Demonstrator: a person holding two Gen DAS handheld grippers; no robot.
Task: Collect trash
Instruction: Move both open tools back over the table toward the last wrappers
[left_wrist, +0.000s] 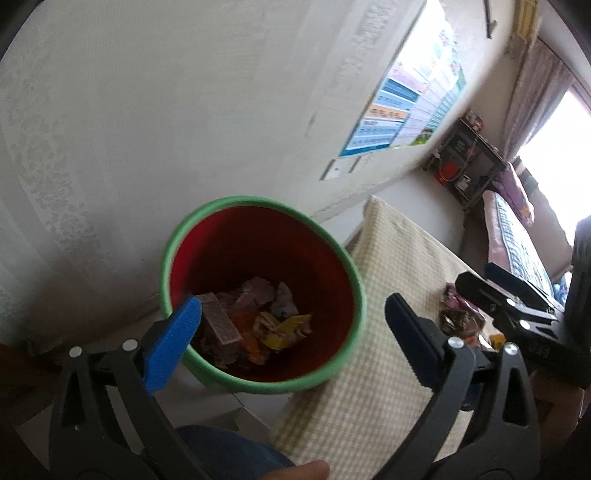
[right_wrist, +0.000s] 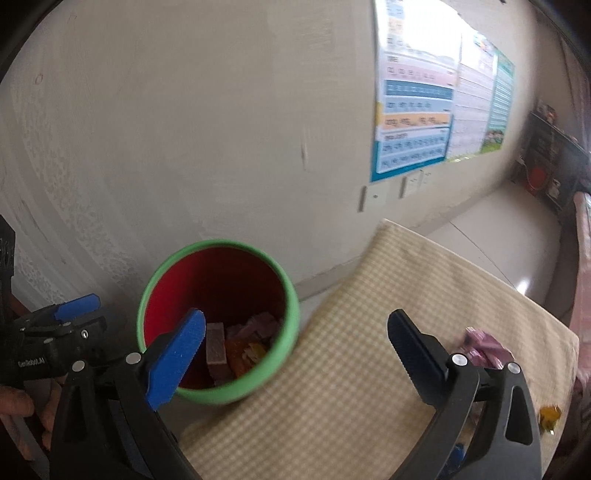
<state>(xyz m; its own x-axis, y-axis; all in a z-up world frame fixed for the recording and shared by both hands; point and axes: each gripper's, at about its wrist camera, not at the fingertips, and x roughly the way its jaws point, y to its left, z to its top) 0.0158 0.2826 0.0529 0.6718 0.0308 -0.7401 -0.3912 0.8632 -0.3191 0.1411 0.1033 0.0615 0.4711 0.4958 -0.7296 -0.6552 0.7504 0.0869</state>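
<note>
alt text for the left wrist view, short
Open, empty left gripper hovers over a red bin with a green rim holding wrappers. More wrappers lie on the checked tablecloth, near the open right gripper.

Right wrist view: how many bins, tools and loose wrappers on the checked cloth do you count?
Bins: 1, the red bin with a green rim
Tools: 2, right tool and left tool
Wrappers on the checked cloth: 2 visible, pink wrapper and yellow wrapper
Total: 5
</note>
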